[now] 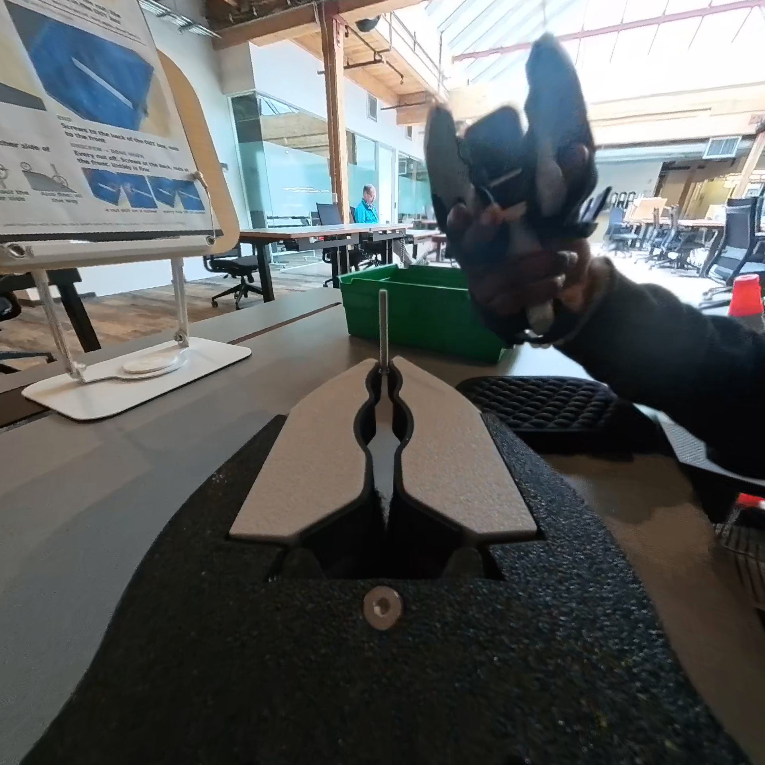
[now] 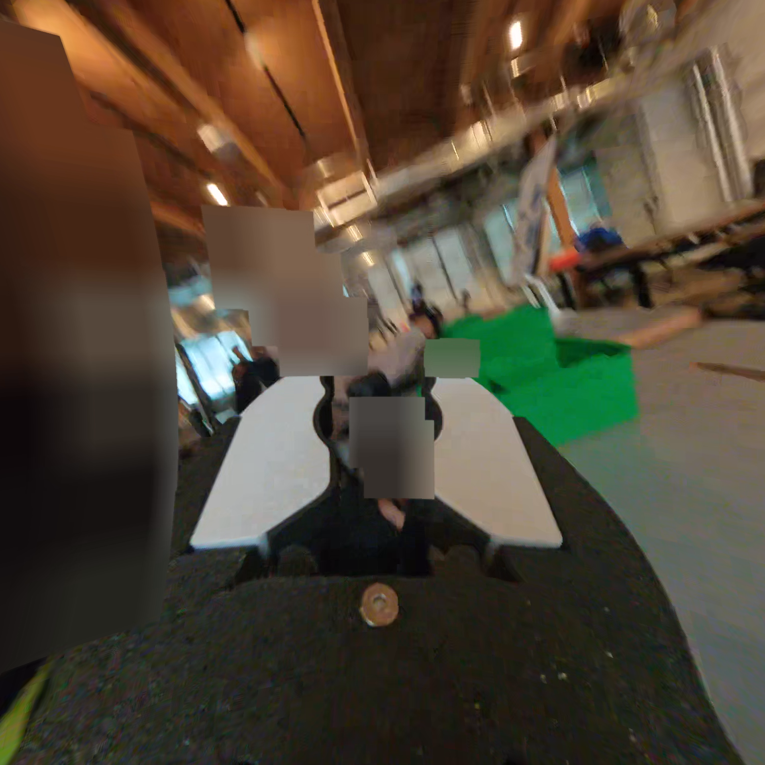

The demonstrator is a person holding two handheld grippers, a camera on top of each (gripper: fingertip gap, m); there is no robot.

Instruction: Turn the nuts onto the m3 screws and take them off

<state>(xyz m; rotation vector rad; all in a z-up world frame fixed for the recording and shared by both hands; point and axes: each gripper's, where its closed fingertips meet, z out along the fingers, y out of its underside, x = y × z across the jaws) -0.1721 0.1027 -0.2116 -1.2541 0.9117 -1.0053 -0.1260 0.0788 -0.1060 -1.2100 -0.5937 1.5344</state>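
Observation:
My left gripper (image 1: 384,368) is shut on a thin metal screw (image 1: 383,327). The screw stands upright out of the fingertips, and no nut shows on its bare shaft. My right gripper (image 2: 378,383) is open, its white fingers (image 2: 285,414) wide apart; its view is motion-blurred and mosaic patches cover part of the gap. In the left wrist view the right gripper (image 1: 492,76) is raised high at the upper right, blurred, held by a hand in a dark sleeve (image 1: 662,352). A green bin (image 1: 422,314) stands on the table behind the screw and also shows in the right wrist view (image 2: 579,372).
A white stand with an instruction sheet (image 1: 103,124) sits at the left, its base (image 1: 136,372) on the grey table (image 1: 124,476). A black mesh mat (image 1: 538,401) lies to the right of my left gripper. A red cup (image 1: 745,294) stands far right.

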